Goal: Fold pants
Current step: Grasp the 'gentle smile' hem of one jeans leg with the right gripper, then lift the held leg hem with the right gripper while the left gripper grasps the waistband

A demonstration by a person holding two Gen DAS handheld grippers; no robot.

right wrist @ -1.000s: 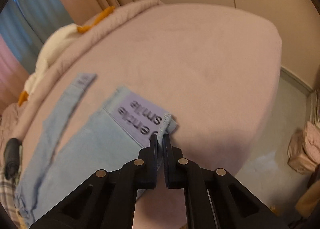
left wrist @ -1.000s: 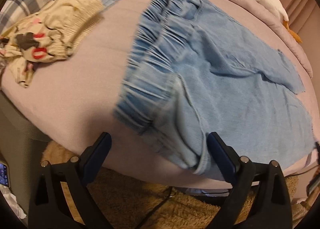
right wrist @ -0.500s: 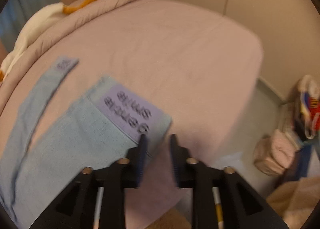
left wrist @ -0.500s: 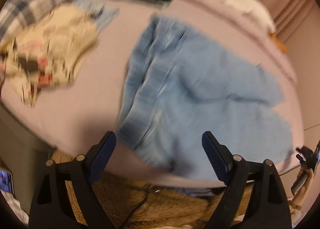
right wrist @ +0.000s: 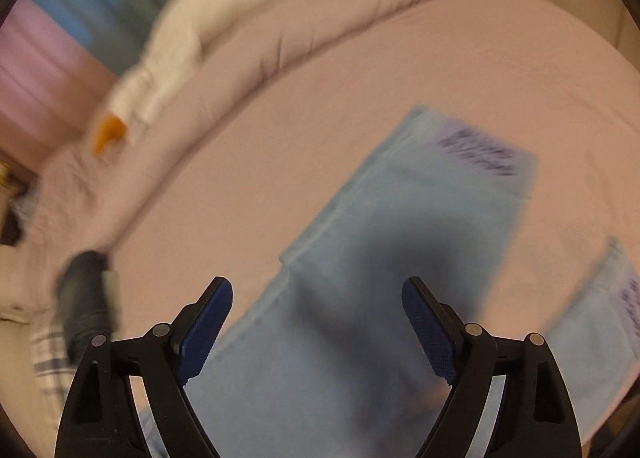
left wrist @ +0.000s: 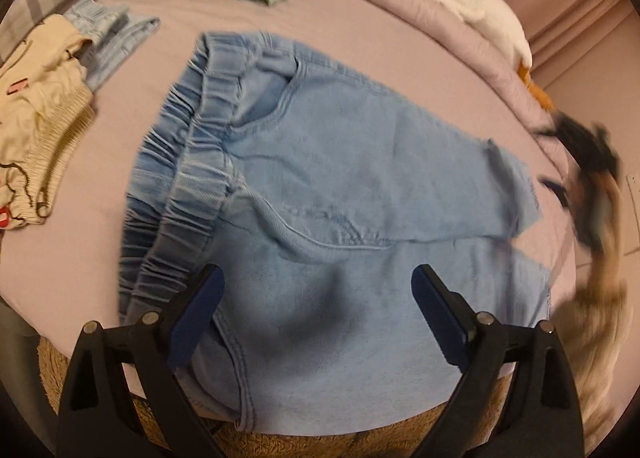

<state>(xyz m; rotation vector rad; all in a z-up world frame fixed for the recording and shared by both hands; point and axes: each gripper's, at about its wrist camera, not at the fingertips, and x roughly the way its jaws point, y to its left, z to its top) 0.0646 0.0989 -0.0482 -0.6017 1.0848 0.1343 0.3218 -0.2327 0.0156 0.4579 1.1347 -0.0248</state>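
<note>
While the pale denim pants lie flat near the bed edge, left gripper and right gripper gape empty; the right's jaws have just been opening, seemingly above a blurred leg.

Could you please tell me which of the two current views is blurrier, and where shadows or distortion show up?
Right wrist view: heavily motion-blurred throughout, the print on the pants leg unreadable, a dark shadow between the open right gripper fingers. Left wrist view: mostly sharp on the waistband, a smeared streak at the right edge, a soft shadow ahead of the open left gripper; fisheye curving bends the bed edge.
</note>
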